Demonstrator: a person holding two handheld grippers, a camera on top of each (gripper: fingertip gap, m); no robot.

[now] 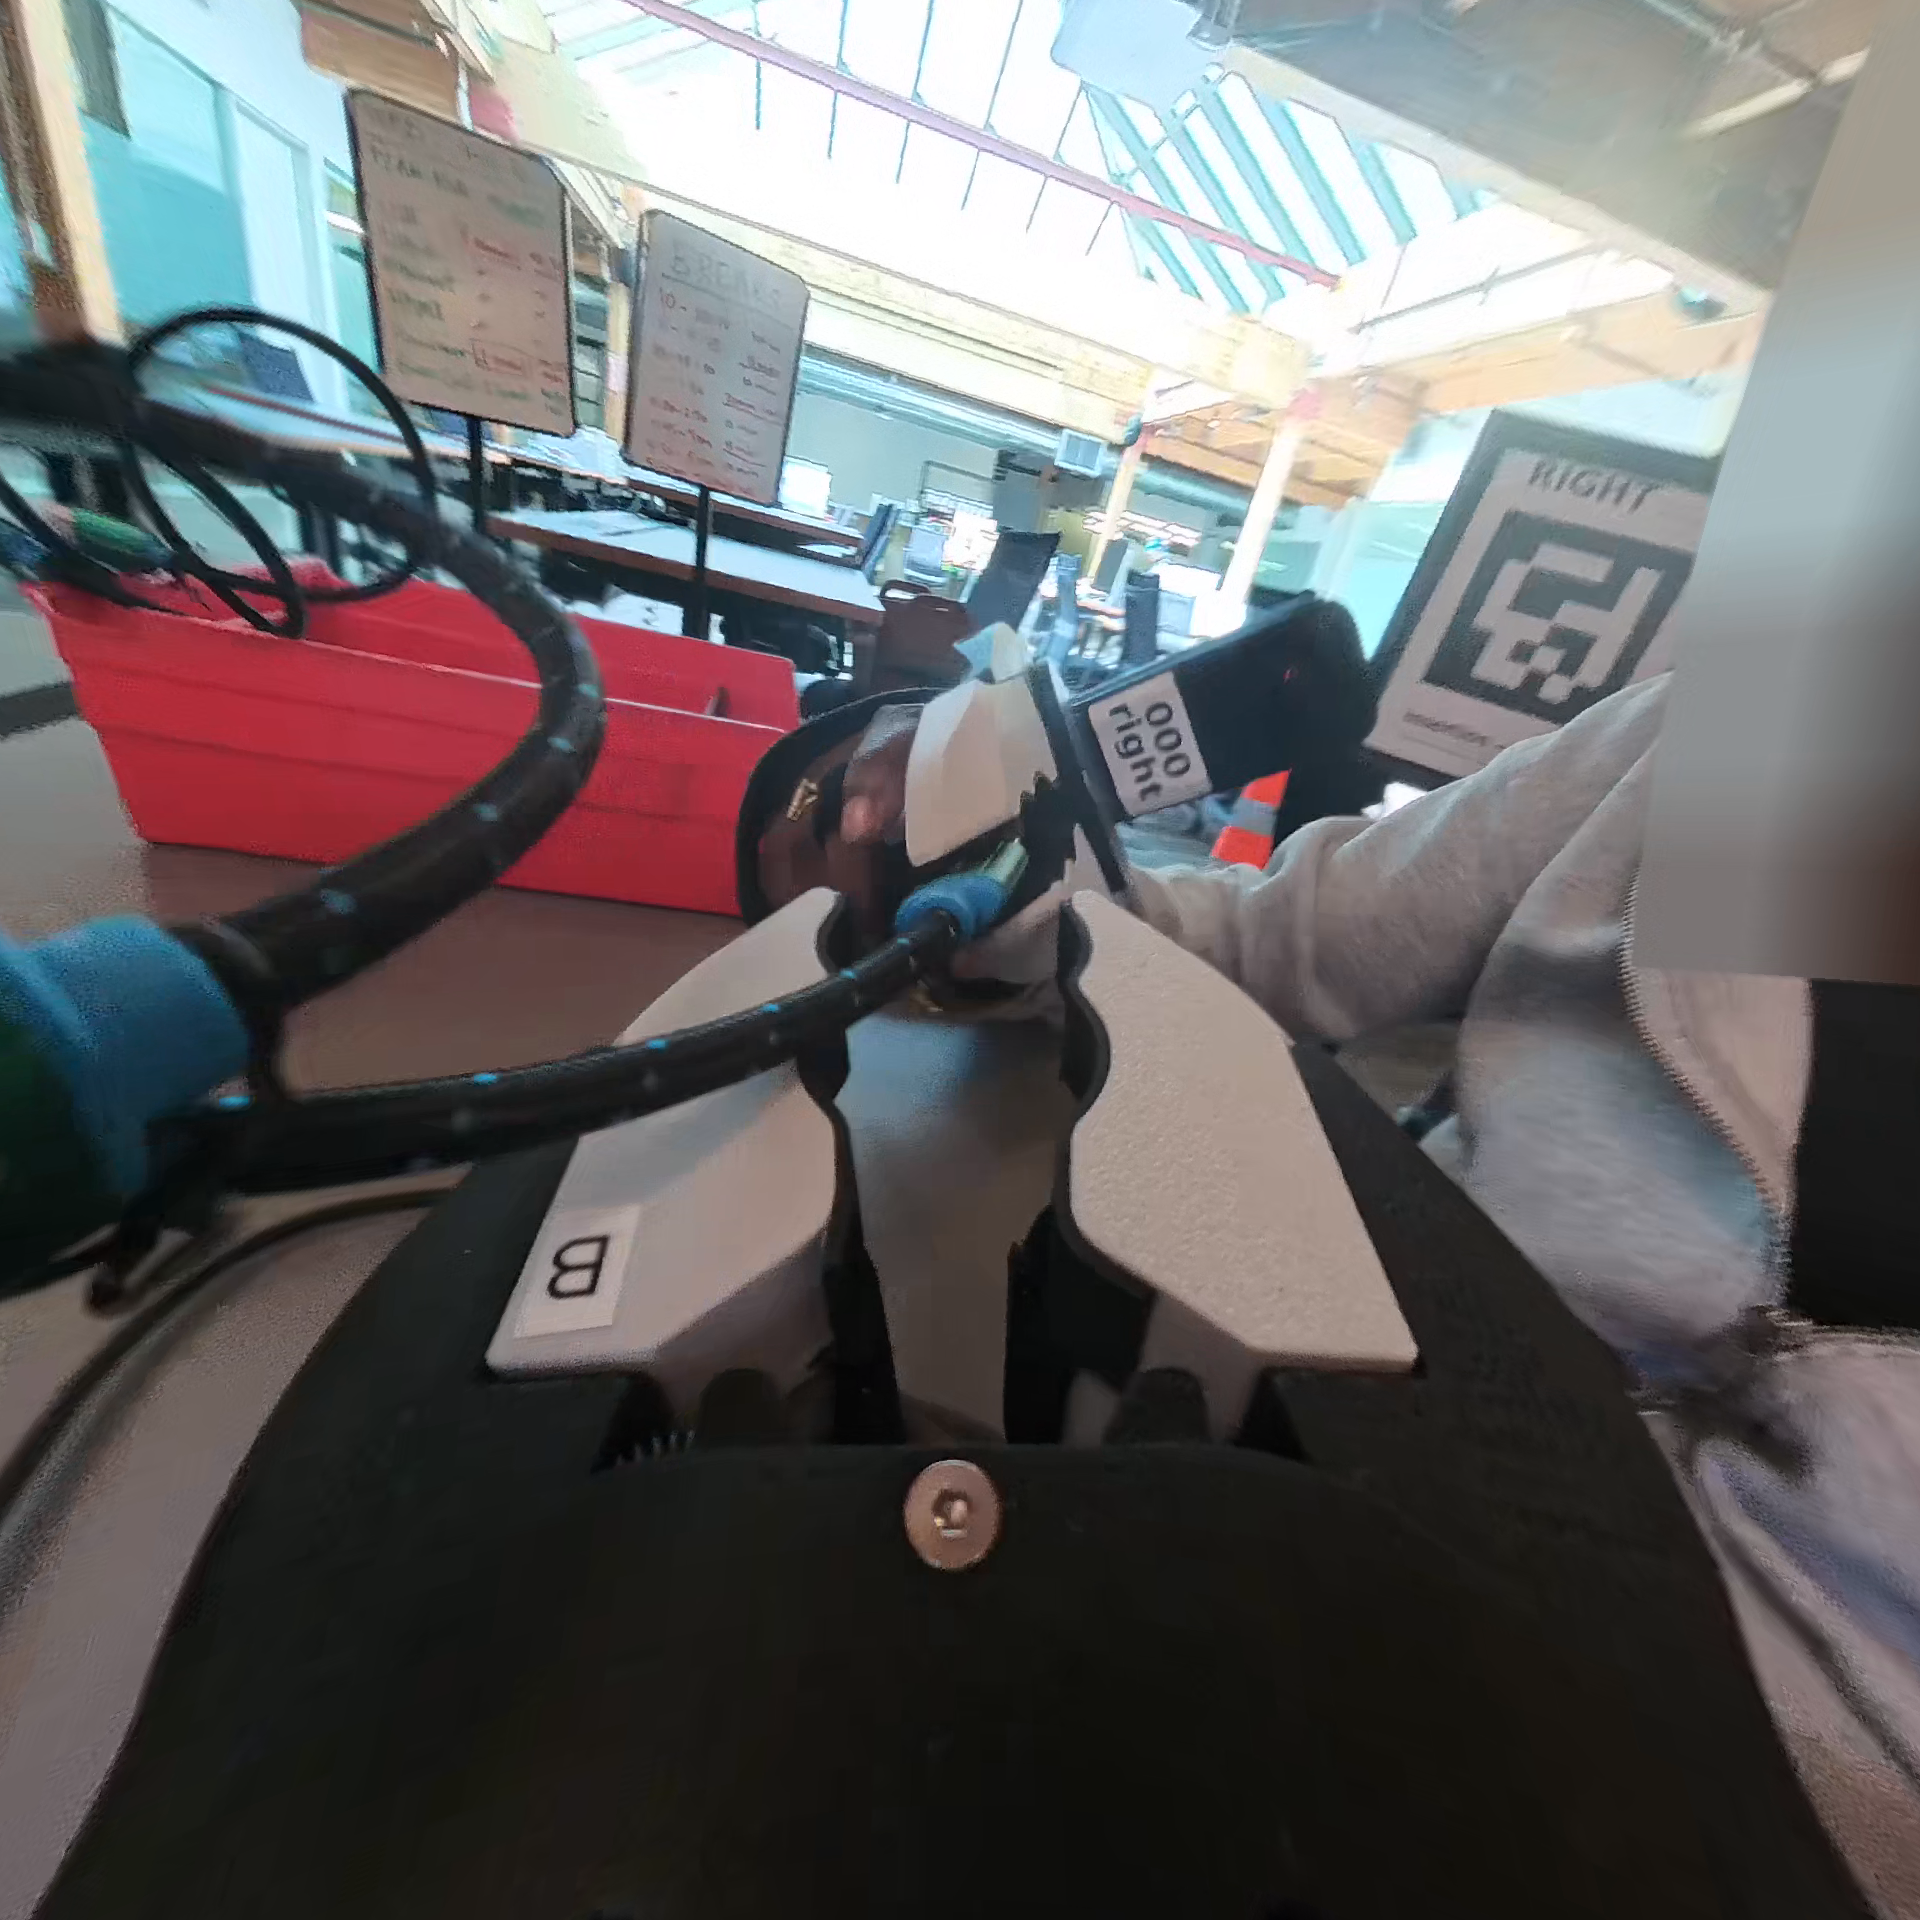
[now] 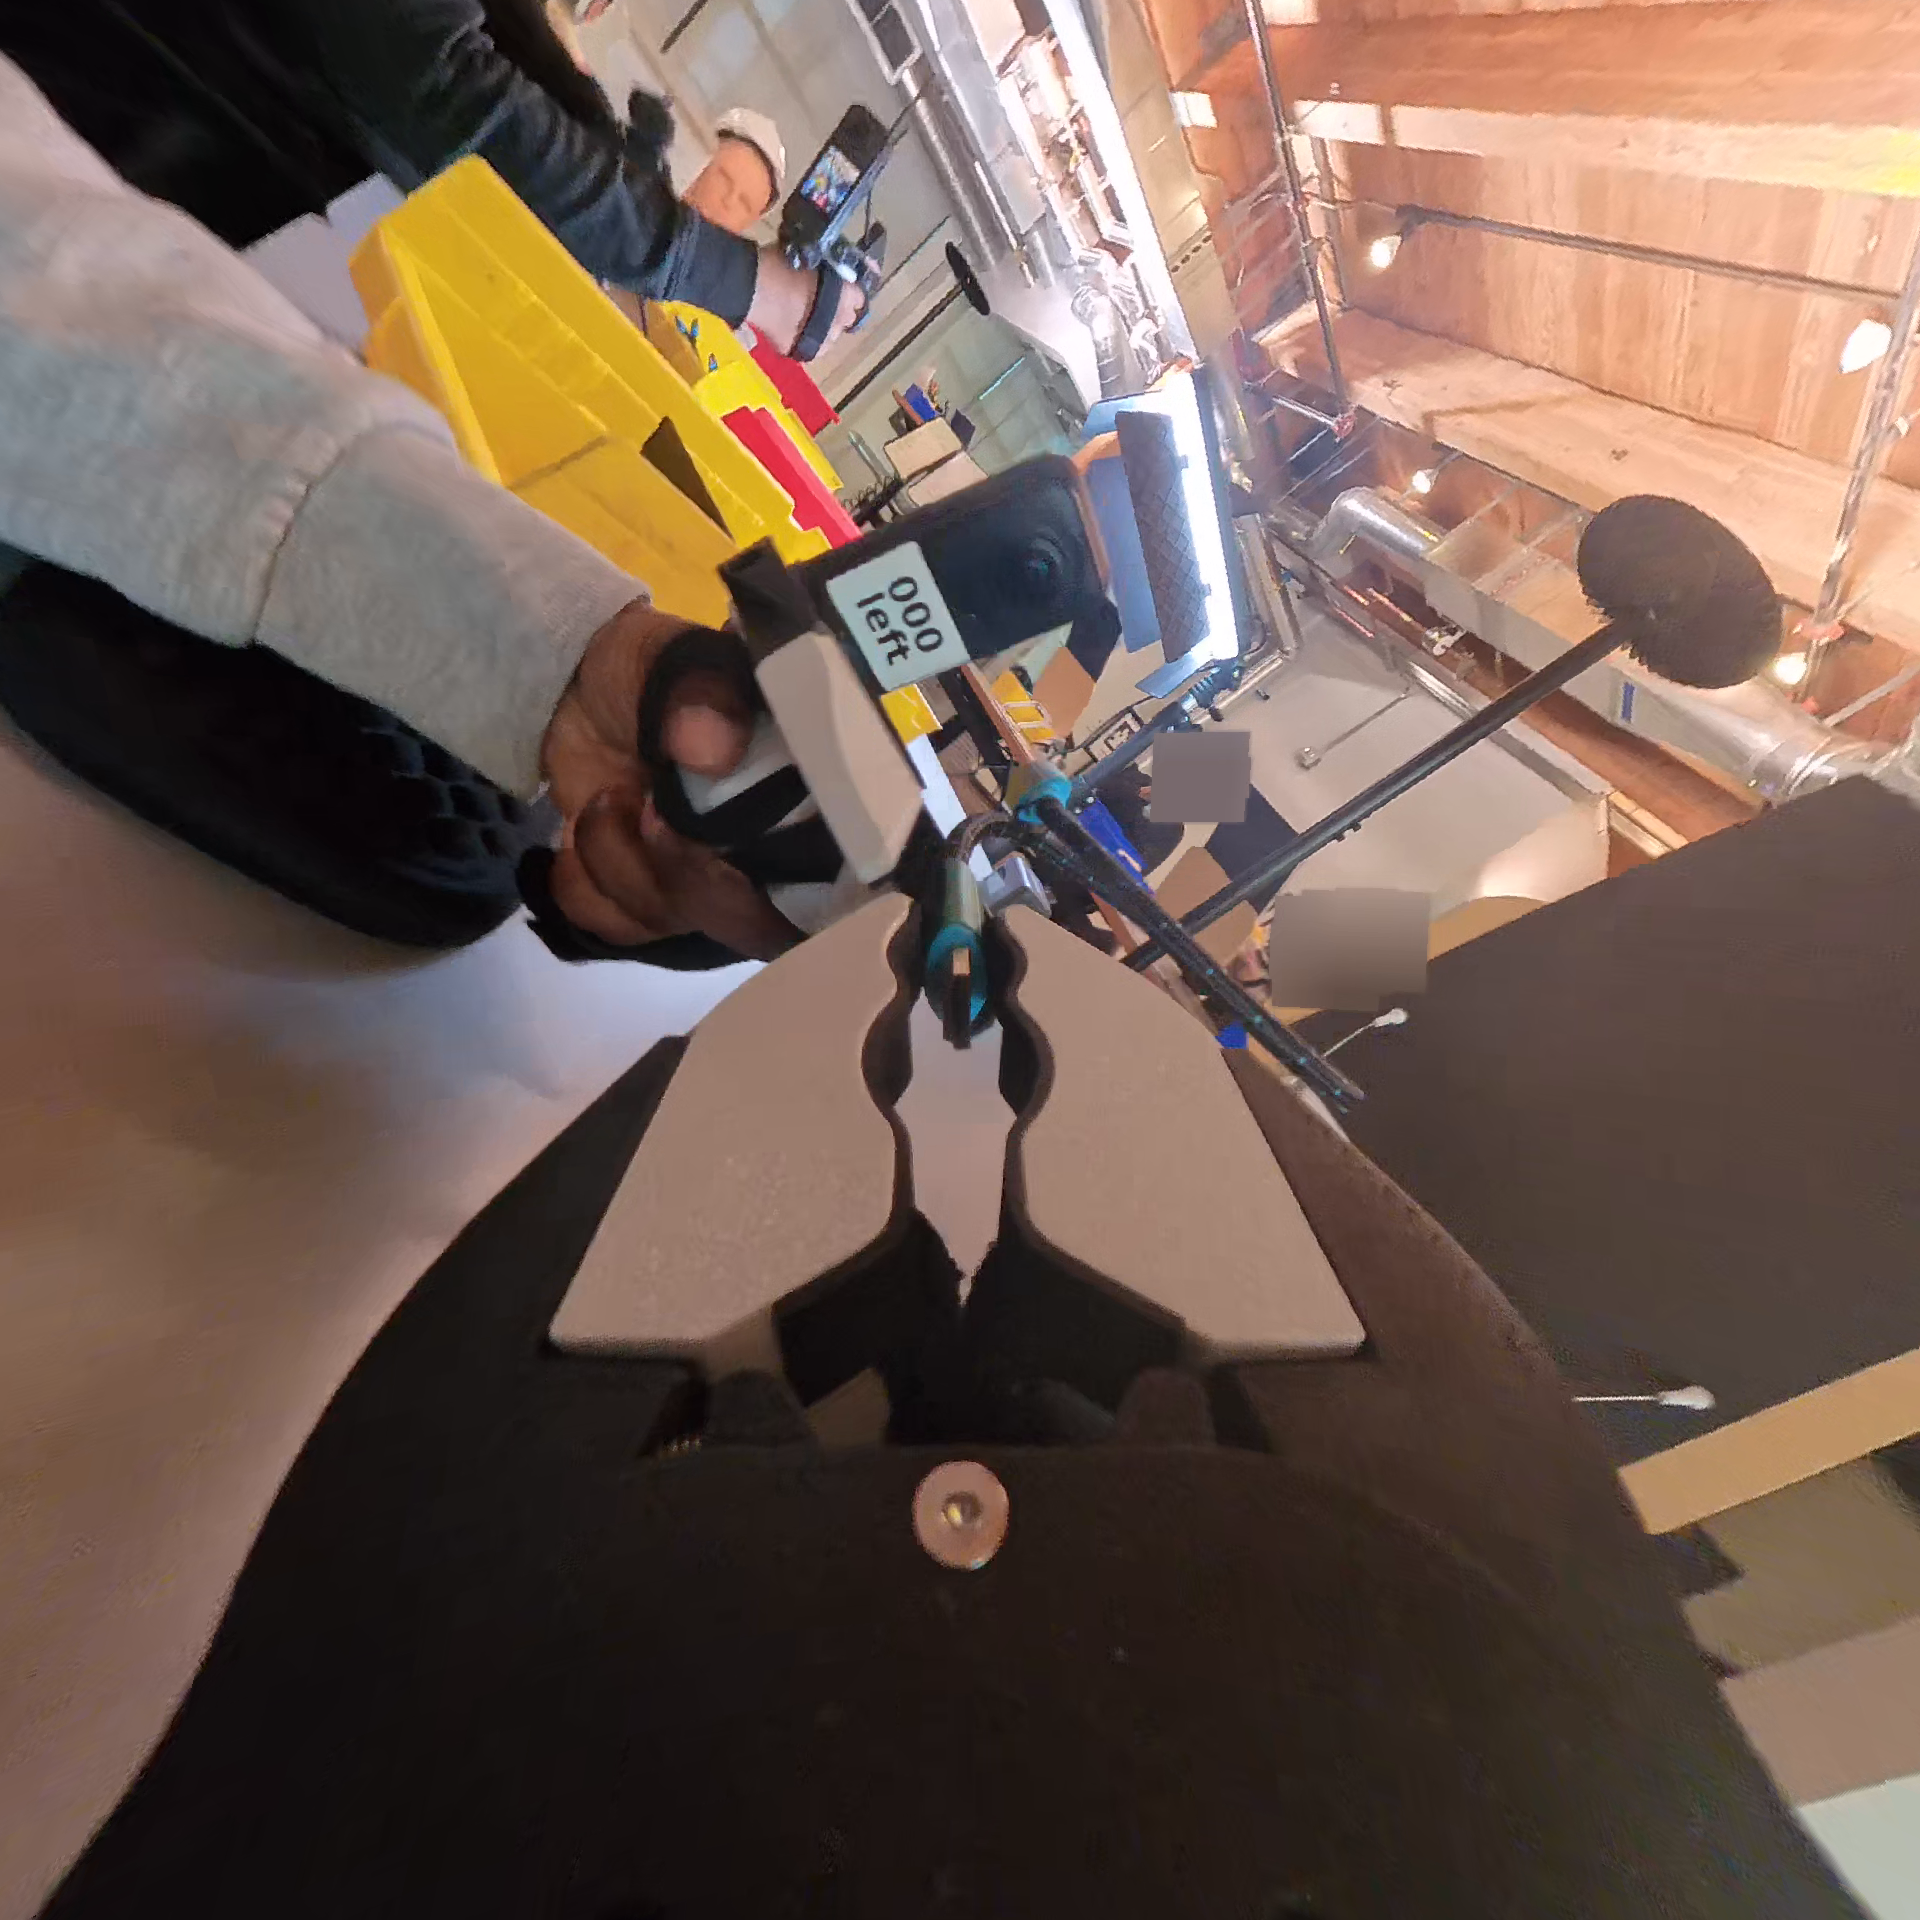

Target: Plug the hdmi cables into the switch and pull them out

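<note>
Left gripper and right gripper meet tip to tip, both raised and tilted, each with its fingers narrowed to a small gap. Right gripper is gripped by a hand in a grey sleeve. Left gripper's hand wears the same sleeve.

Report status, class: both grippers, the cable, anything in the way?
Right gripper shut on cable plug. Left gripper meets it tip to tip, grip unclear. Braided cable loops over left finger. Switch hidden.
</note>
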